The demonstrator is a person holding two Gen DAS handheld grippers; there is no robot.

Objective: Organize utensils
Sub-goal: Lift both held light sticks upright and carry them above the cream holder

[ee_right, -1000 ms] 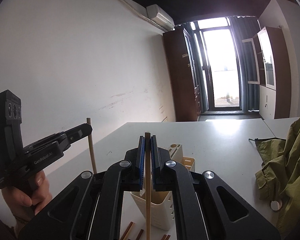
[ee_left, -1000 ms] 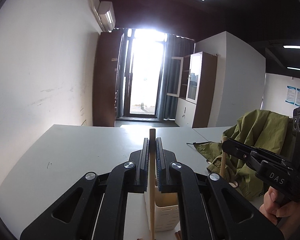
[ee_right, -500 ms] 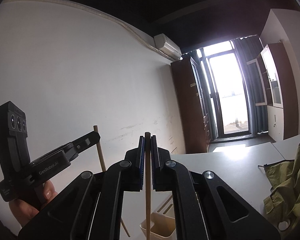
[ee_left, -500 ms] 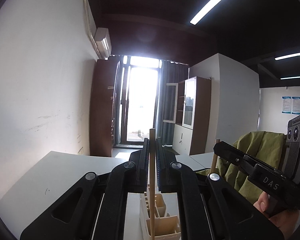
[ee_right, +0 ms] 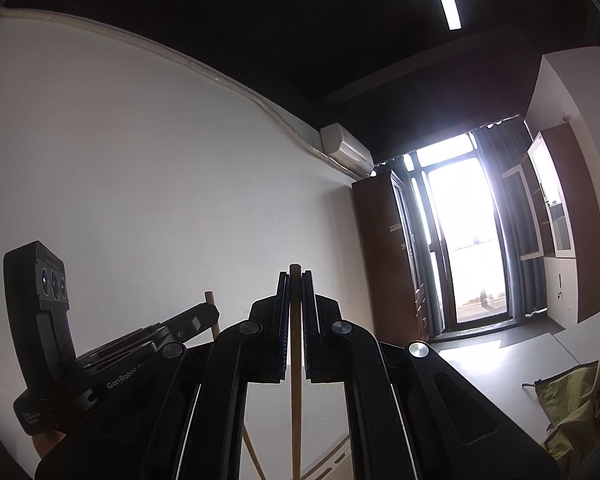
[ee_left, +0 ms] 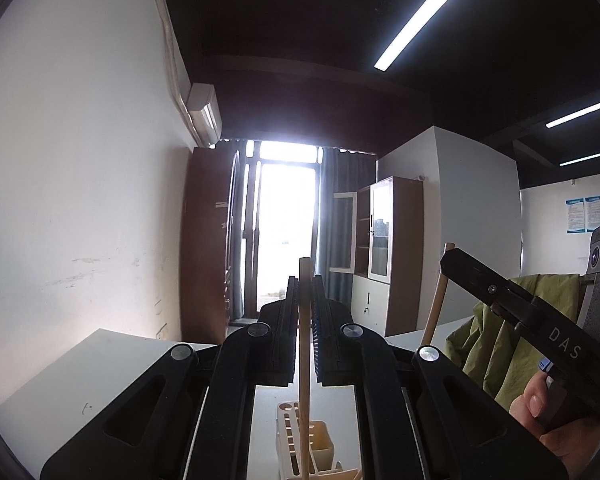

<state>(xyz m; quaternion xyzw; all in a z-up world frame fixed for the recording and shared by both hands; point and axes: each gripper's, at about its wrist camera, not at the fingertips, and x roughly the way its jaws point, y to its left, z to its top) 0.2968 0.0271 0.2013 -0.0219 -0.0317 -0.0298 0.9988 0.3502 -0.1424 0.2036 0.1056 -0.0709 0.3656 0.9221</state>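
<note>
My left gripper [ee_left: 305,280] is shut on an upright wooden utensil handle [ee_left: 304,360], held above a cream utensil holder [ee_left: 306,446] on the white table [ee_left: 100,364]. My right gripper [ee_right: 296,276] is shut on a second wooden handle [ee_right: 296,400], also upright. Each gripper shows in the other's view: the right one [ee_left: 540,328] with its stick [ee_left: 436,300] at the right, the left one [ee_right: 140,344] with its stick [ee_right: 212,312] at the left. A sliver of the holder's rim [ee_right: 328,460] shows at the bottom.
An olive green jacket [ee_left: 500,344] lies on the table to the right, also in the right wrist view [ee_right: 580,408]. A white wall [ee_left: 80,220] runs along the left. Brown cabinets and a bright balcony door [ee_left: 286,236] stand at the far end.
Both grippers have risen and tilted upward with their sticks. The table and holder have dropped to the bottom of both views. More ceiling shows.
</note>
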